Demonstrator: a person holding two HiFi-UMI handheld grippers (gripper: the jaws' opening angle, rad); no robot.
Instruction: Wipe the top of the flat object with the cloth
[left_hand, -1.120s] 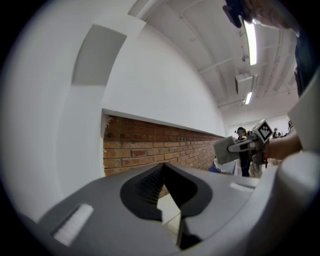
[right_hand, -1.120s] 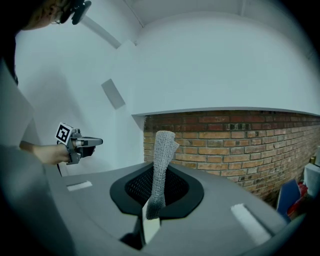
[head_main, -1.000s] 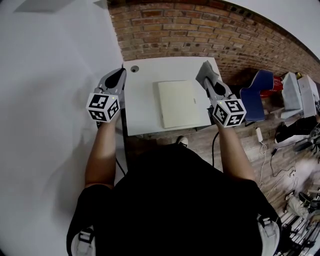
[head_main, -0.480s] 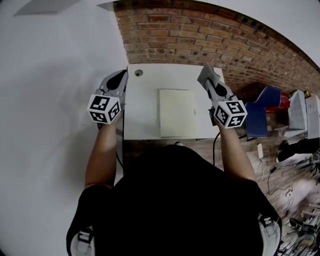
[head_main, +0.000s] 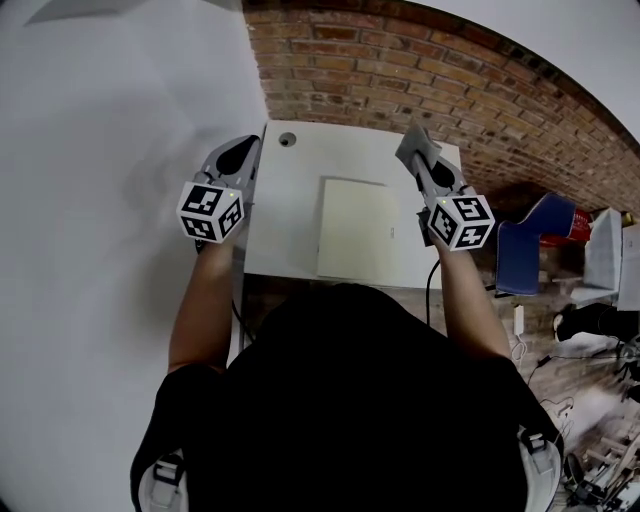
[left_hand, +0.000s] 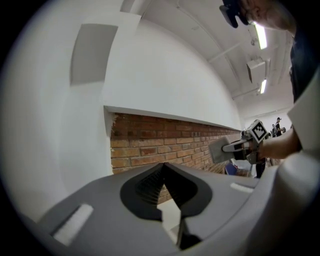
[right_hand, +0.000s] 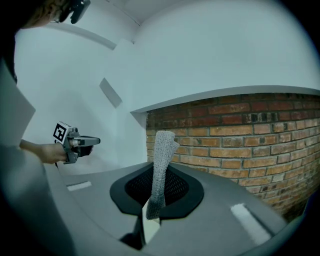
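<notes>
The right gripper view shows what the head view only hints at. The right gripper (right_hand: 150, 212) pinches a grey knitted cloth (right_hand: 161, 160), which stands up from between its jaws as a folded strip against the brick wall (right_hand: 240, 135). In the head view that cloth (head_main: 410, 138) is only a small grey flap at the tip of the right gripper (head_main: 418, 152), over the worktop's far right corner.

The left gripper view shows the left gripper (left_hand: 167, 197) with its jaws pressed together at the tips and nothing between them (a sliver of pale worktop shows lower down).

Only the head view shows the flat object (head_main: 358, 230). It is a cream rectangular slab lying flat on the white worktop (head_main: 285, 230), between the two grippers and nearer the right one. The cloth is apart from it, beyond its far right corner. The left gripper (head_main: 238, 158) hangs at the worktop's left edge.
</notes>
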